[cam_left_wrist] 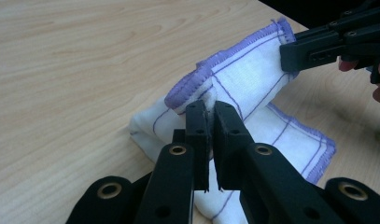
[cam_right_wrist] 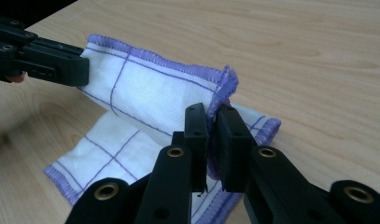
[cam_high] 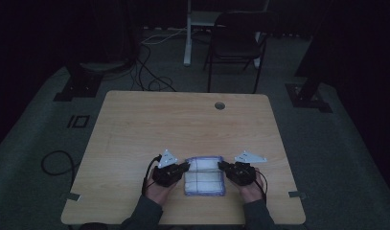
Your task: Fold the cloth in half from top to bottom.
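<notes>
A white cloth (cam_high: 205, 176) with a purple hem and thin purple grid lines lies near the table's front edge, between my two grippers. My left gripper (cam_high: 185, 166) is shut on the cloth's left far corner and my right gripper (cam_high: 221, 165) is shut on its right far corner. In the left gripper view the jaws pinch the hemmed corner of the cloth (cam_left_wrist: 234, 74), raised off the table, and the other gripper (cam_left_wrist: 318, 46) grips the far end. The right gripper view has the cloth (cam_right_wrist: 155, 88) stretched between my gripper (cam_right_wrist: 213, 114) and the other gripper (cam_right_wrist: 43, 60).
The wooden table (cam_high: 183, 120) has a round cable hole (cam_high: 219, 105) near its far edge. A dark chair (cam_high: 235, 43) and a white desk leg (cam_high: 188, 33) stand beyond it, with cables (cam_high: 144, 72) on the floor.
</notes>
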Demonstrator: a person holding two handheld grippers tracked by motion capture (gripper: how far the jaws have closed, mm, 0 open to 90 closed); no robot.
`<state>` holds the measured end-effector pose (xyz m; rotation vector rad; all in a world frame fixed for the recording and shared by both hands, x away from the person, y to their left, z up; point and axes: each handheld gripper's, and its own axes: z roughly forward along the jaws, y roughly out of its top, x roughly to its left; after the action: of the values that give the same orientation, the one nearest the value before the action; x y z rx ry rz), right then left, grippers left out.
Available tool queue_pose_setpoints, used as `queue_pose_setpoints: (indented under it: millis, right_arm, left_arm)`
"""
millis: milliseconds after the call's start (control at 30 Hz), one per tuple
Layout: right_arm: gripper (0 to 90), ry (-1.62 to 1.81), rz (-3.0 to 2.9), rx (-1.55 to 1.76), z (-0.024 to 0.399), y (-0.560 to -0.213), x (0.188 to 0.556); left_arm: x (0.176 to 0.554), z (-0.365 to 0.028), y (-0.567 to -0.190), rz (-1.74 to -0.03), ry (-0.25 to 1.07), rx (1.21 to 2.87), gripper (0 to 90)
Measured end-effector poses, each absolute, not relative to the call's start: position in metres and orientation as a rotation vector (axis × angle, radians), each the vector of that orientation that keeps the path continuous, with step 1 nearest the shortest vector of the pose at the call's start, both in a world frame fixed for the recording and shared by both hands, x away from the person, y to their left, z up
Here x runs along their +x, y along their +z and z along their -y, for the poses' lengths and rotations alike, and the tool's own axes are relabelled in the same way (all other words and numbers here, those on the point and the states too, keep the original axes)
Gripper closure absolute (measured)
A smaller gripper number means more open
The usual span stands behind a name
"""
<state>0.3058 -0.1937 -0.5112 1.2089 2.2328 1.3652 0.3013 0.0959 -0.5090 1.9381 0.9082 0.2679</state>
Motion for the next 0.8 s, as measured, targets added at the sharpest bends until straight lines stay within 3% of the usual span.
queue_pose_setpoints:
  millis: [800]
  right_arm:
    - [84.2, 1.328, -2.276, 1.243, 0.193, -0.526, 0.295]
  left_arm:
    - [0.295, -0.110, -0.514, -0.966, 0.248, 1.897, 82.1]
